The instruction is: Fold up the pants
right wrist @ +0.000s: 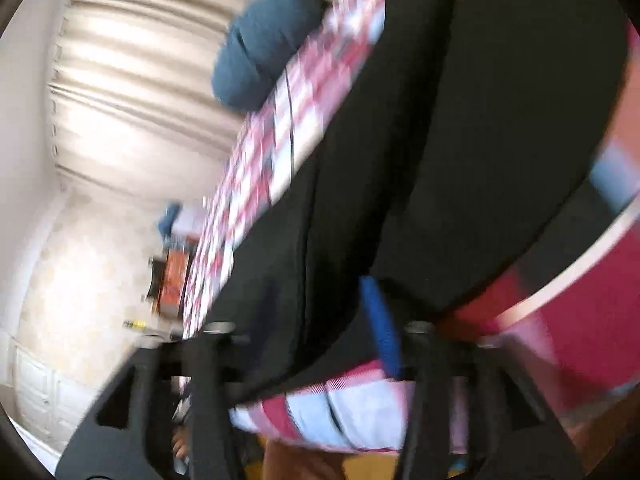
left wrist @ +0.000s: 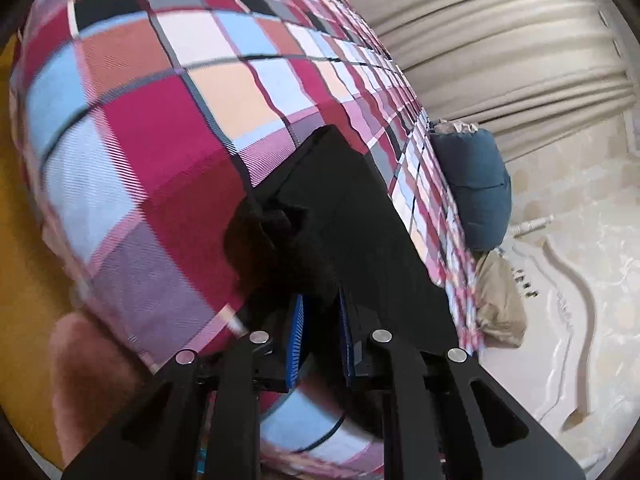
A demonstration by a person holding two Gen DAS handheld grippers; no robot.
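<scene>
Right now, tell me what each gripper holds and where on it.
The left gripper is shut on a bunched edge of the black pants. The right gripper has pants fabric between its jaws, but blur hides any grip.

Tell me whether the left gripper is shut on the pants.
Shut on the black pants: the left gripper has its blue pads pinching a bunched fold of the dark cloth.

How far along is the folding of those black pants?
Underway, though blur hides how much is folded. The black pants lie on the plaid bedspread. The left gripper is shut on a bunched edge. The right gripper sits at the fabric; its grip is unclear. Final folding and release look left.
</scene>
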